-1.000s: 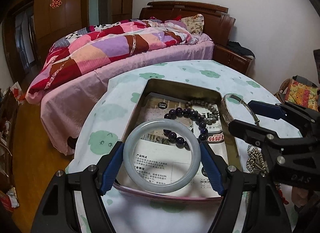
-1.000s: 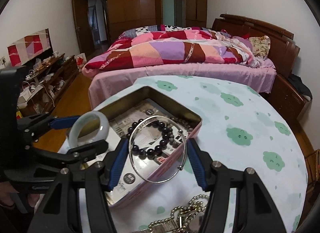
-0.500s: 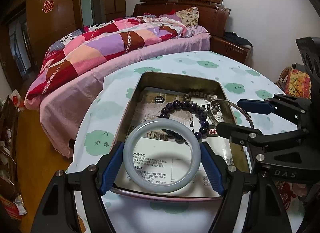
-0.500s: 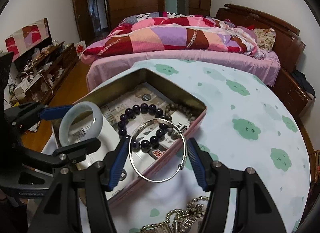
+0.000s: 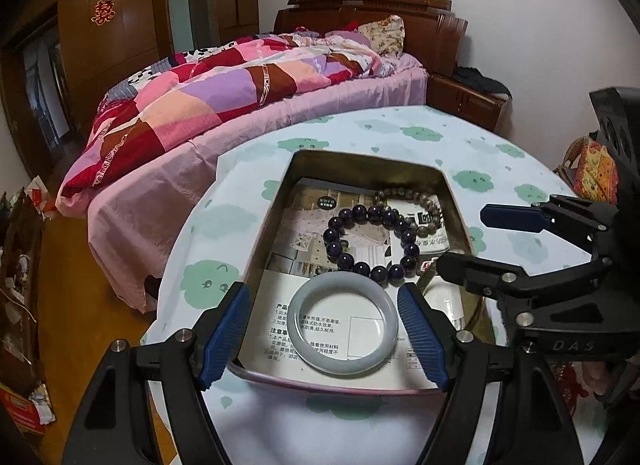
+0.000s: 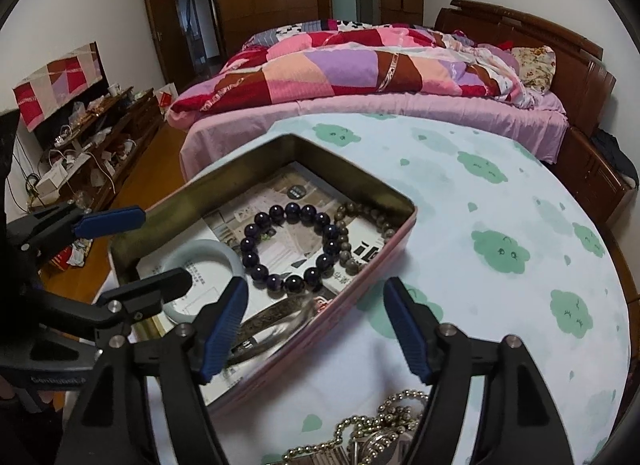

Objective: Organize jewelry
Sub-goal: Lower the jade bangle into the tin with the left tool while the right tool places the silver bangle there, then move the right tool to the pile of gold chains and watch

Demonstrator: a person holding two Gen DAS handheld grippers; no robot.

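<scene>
A pale jade bangle (image 5: 296,323) (image 6: 204,246) lies flat on the printed paper inside the open tin (image 5: 360,161) (image 6: 360,193). My left gripper (image 5: 323,293) (image 6: 160,245) stands open around it, with a gap at the left pad. A thin silver bangle (image 6: 272,323) lies blurred in the tin's near corner. My right gripper (image 6: 315,285) (image 5: 480,241) hangs over that corner with its jaws opening, and its pads do not press on the bangle. A dark purple bead bracelet (image 5: 334,235) (image 6: 250,243) and a grey-brown bead bracelet (image 5: 424,201) (image 6: 360,213) also lie in the tin.
The tin sits on a round table with a cloud-print cloth (image 6: 500,249). A metal ball chain with keys (image 6: 380,425) lies on the cloth below my right gripper. A bed with a patchwork quilt (image 5: 240,97) stands beyond the table.
The jade bangle left my left gripper's pads and now lies flat in the tin. The silver bangle dropped from my right gripper into the tin, and the right jaws widened.
</scene>
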